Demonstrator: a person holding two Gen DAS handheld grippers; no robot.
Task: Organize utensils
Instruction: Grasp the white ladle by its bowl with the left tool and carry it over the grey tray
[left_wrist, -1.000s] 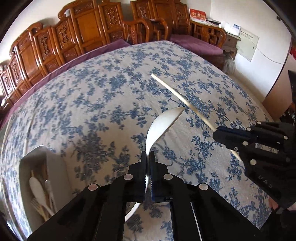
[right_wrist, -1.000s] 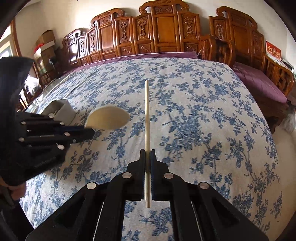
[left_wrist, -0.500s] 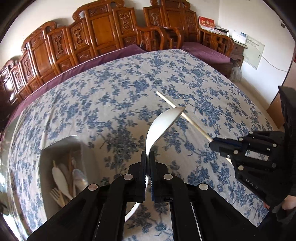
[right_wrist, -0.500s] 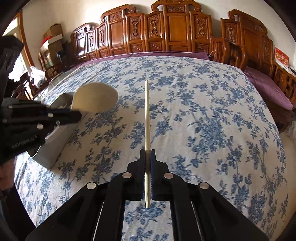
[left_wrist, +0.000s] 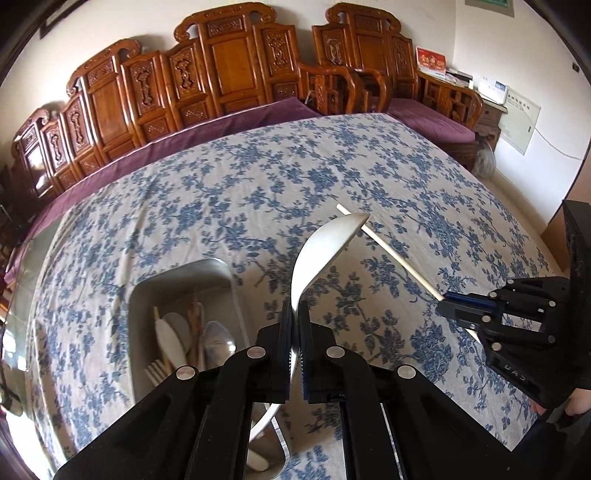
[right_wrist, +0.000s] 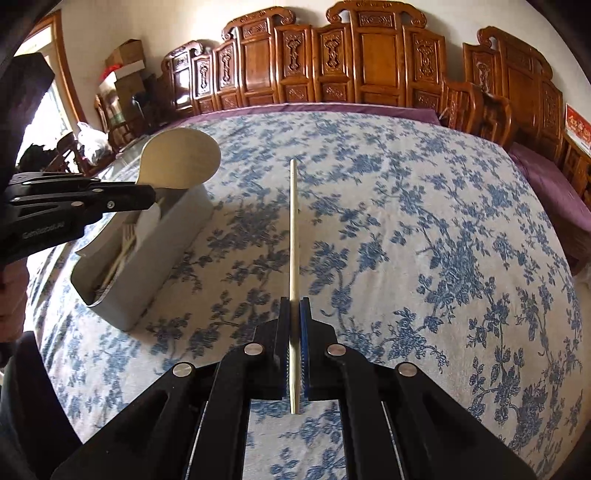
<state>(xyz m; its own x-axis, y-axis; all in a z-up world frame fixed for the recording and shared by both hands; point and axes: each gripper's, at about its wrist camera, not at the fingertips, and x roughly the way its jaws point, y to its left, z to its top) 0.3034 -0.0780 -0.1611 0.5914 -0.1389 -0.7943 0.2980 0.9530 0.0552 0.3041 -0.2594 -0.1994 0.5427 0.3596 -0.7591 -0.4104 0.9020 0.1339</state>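
Blue-floral tablecloth (right_wrist: 406, 229), grey utensil box (right_wrist: 159, 258) on it

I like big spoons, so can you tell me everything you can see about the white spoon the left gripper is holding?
The white spoon looks like smooth, pale plastic or ceramic, with a wide oval bowl and a curved handle. The left gripper is shut on its handle, pinching it between both black fingers. It is held up in the air, bowl pointing forward, turned on its edge. It hangs over the grey utensil box on the blue-flowered tablecloth and touches nothing else.
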